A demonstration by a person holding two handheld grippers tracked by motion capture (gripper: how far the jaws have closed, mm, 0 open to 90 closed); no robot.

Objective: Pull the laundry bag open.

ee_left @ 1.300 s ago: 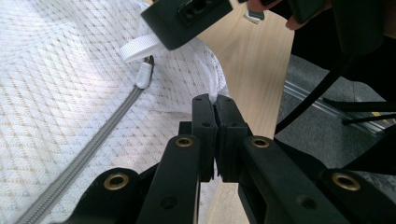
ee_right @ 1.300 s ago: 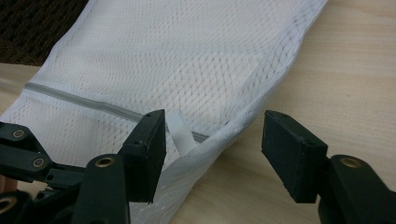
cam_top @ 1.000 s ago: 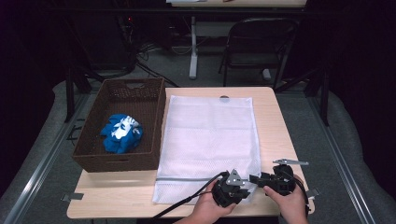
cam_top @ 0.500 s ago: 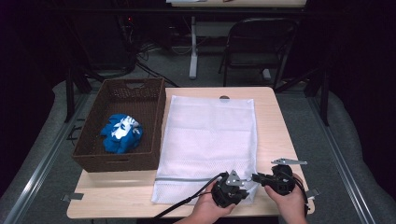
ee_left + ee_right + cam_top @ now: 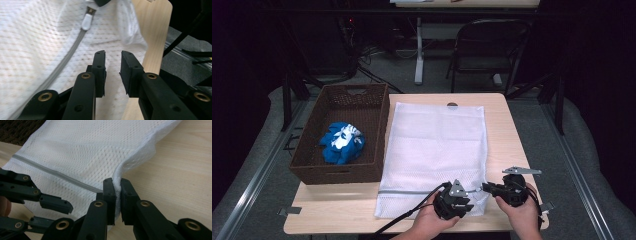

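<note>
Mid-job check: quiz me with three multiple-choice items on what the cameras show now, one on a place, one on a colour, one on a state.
1. Where does the crumpled cloth lie?
A. in the brown basket
B. on the mesh bag
C. on the chair

2. What colour is the bag's zipper?
A. red
B. grey
C. black

3. What are the right tongs doing?
A. hanging open above the basket
B. holding the cloth
C. pinching the edge of the mesh bag

Answers:
1 A, the blue and white cloth sits inside the basket at the table's left.
2 B, a grey strip runs across the white mesh.
3 C, the right gripper view shows white mesh squeezed between its jaws, which have just been closing.
</note>
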